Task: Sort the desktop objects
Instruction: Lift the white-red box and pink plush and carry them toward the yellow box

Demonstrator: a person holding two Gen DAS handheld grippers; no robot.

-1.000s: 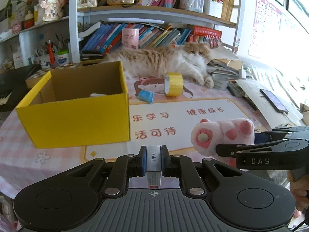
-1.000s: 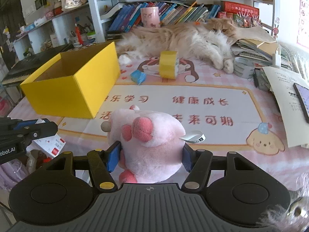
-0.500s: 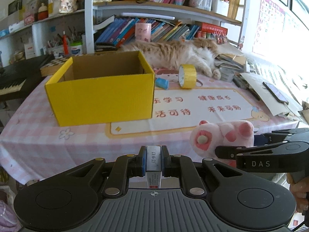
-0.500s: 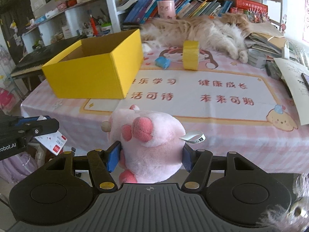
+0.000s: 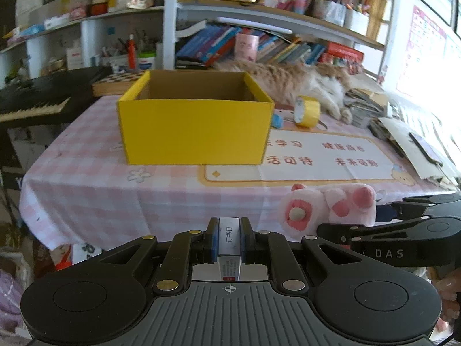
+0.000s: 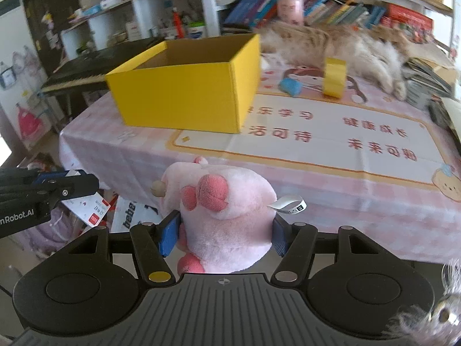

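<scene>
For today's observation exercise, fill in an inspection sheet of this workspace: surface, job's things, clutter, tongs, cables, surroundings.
Surface: pink checked tablecloth with a printed cartoon mat.
Job's things: open yellow cardboard box on the cloth; yellow tape roll and small blue object beside it.
Clutter: stacked papers, dark phone, a long-haired ginger and white cat lying at the far edge.
Tongs: left tongs shut on a small white staple box; right tongs shut on a pink plush paw toy; both off the near edge.
Cables: nothing seen.
Surroundings: bookshelves, black keyboard piano.
</scene>
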